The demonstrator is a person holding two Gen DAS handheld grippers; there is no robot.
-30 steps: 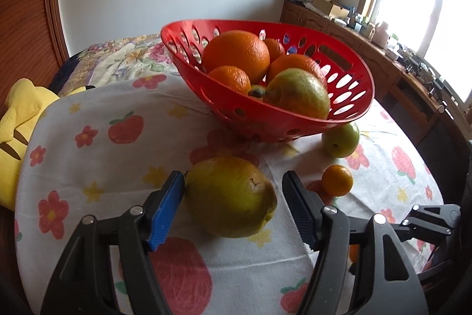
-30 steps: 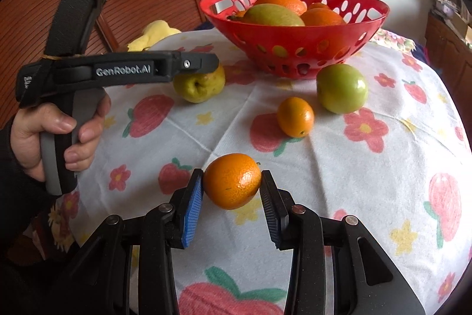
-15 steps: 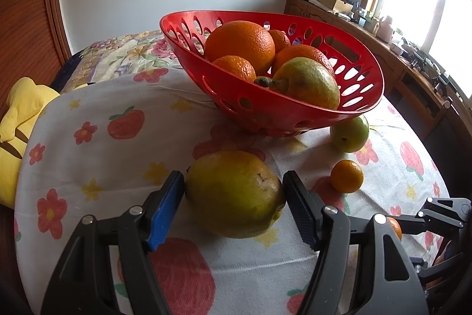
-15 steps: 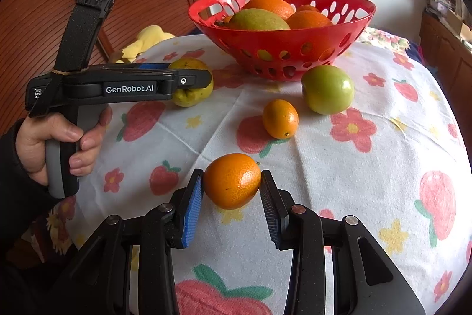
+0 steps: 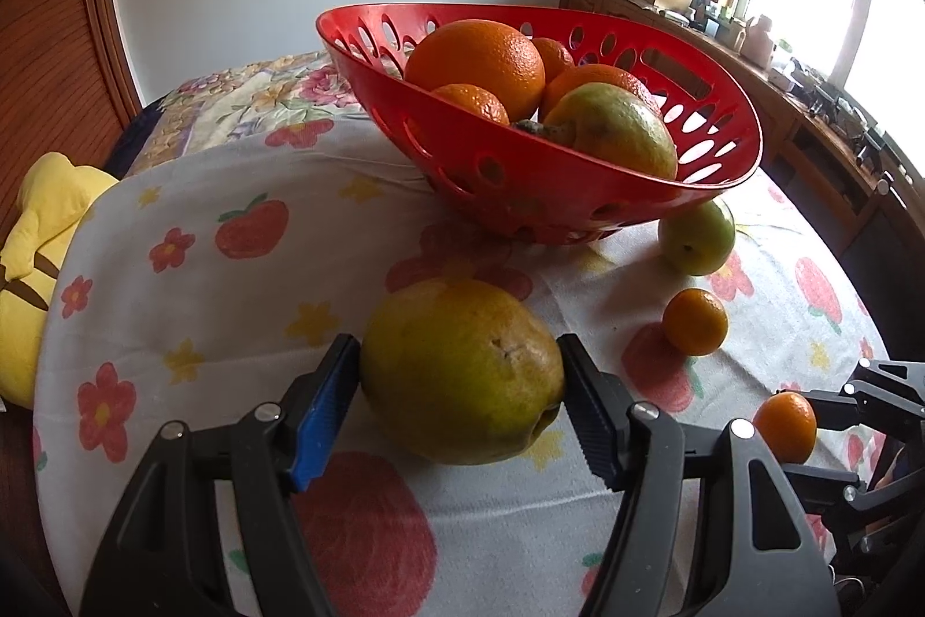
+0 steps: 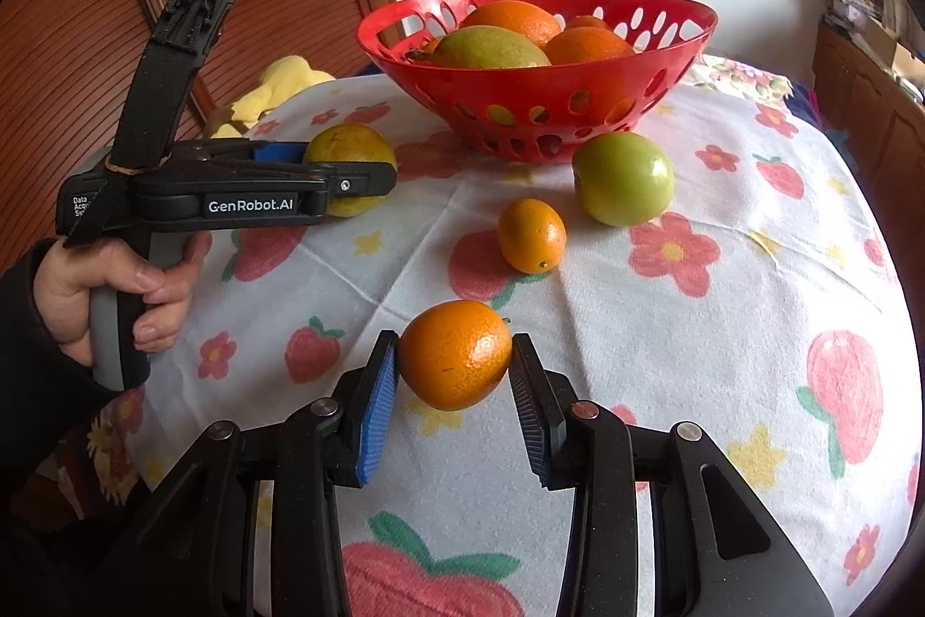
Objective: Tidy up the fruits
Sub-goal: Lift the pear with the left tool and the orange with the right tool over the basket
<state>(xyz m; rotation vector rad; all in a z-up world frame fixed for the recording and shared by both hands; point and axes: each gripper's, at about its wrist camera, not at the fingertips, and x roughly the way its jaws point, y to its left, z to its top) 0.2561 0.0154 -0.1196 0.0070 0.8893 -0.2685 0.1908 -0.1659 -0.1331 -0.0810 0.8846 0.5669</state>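
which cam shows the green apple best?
Right wrist: the green apple sits whole and unobstructed in front of the red basket. In the left wrist view it is smaller, its top tucked behind the basket rim.

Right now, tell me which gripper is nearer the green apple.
Right. The right gripper, holding an orange, sits just before the green apple; the left gripper holds a pear farther off.

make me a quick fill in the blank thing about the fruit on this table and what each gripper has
1. The left gripper is closing on a yellow-green ____.
2. The right gripper is shut on a small ____.
3. The basket holding fruit is coloured ____.
4. The number of fruits lying loose on the tablecloth, outside both grippers, is ____.

Missing words: pear; orange; red; two (green apple, small citrus).
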